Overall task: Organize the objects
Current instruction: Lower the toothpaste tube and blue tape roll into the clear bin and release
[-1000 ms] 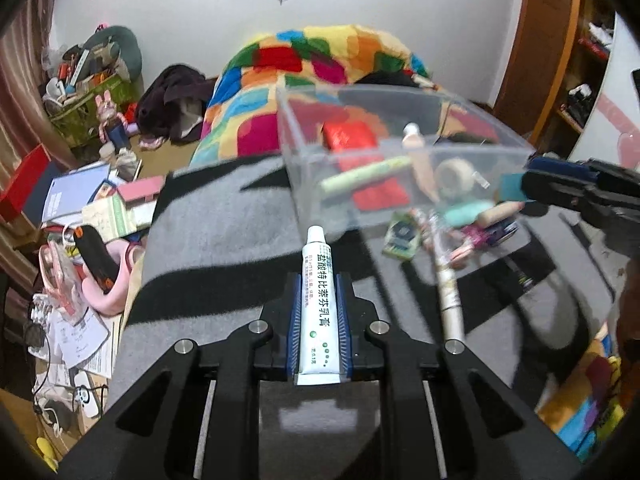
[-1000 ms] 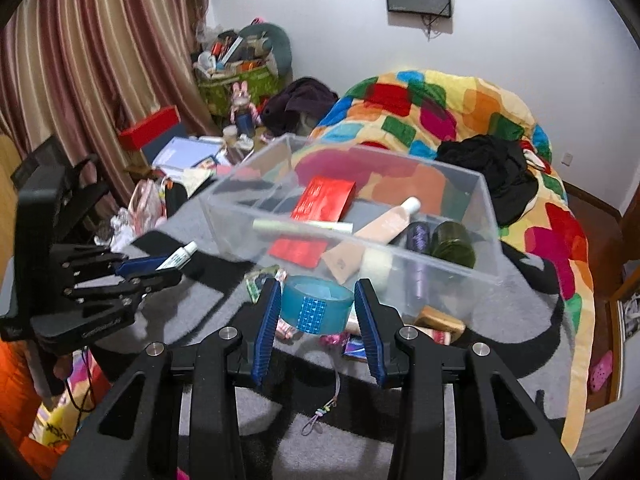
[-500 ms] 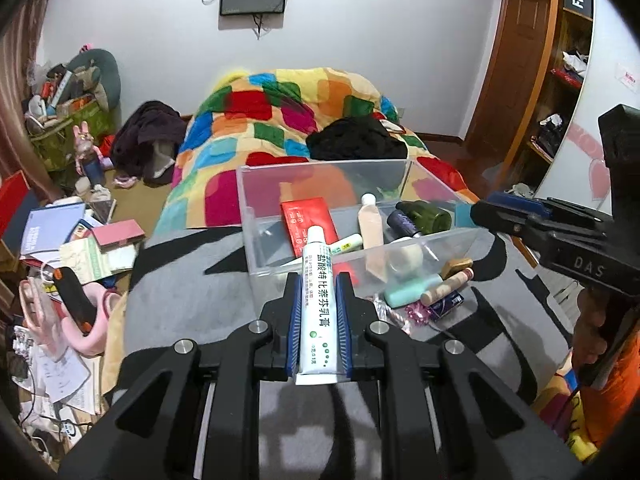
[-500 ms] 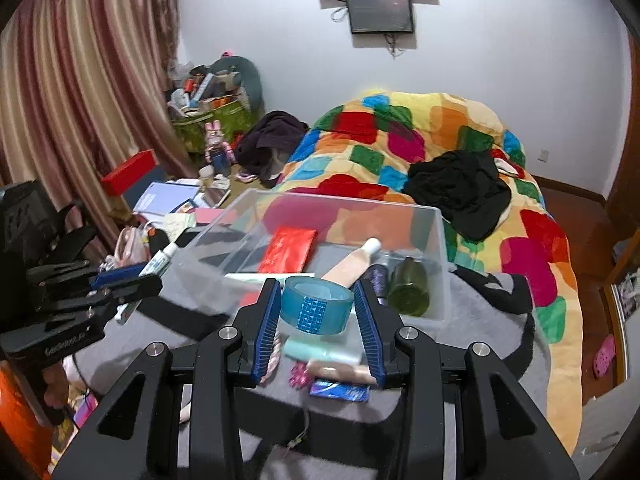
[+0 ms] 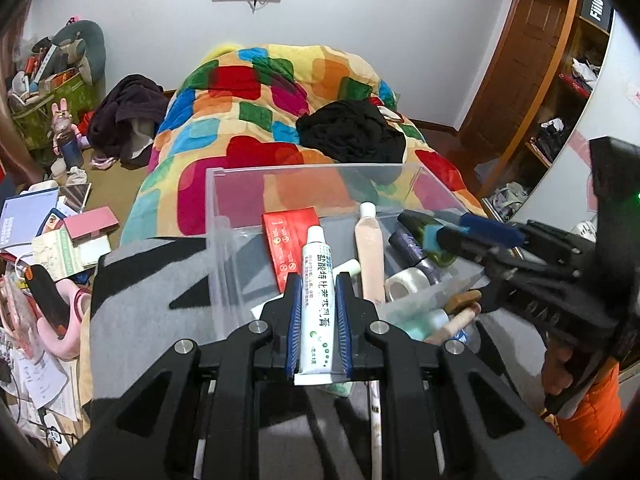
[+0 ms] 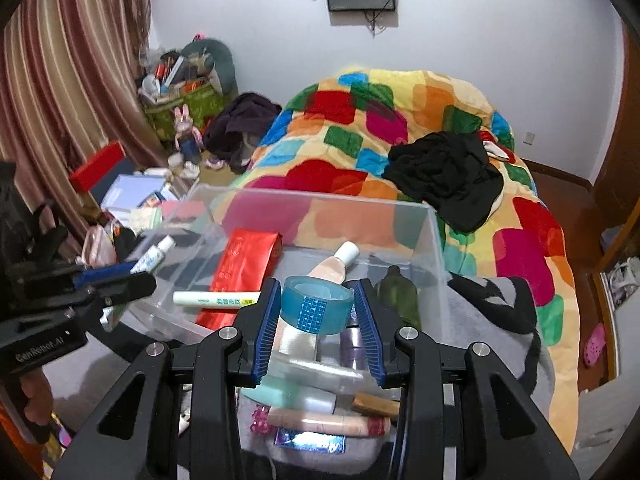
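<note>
Left wrist view, left tongs [image 5: 319,320] pinching white tube [image 5: 318,304], right tongs [image 6: 319,316] clamping blue tape roll [image 6: 317,310], both seemingly angled over clear bin [image 6: 434,240]

bed under a grey-black blanket [image 6: 500,312]. clear bin [image 6: 434,232] sits on it at 12 o'clock. loose at 6 o'clock on the blanket: pink tube [image 6: 328,420], mint bottle [image 6: 280,394], blue foil packet [image 6: 310,444]. patchwork quilt [image 6: 360,136] beyond, black garment [image 6: 444,176] on it.

Even, fairly bright indoor light fills both views, with soft shadows and faint glare on the clear plastic box [image 5: 224,216]. Fisheye bending curves the walls and darkens the corners; focus stays sharp, with little blur.
</note>
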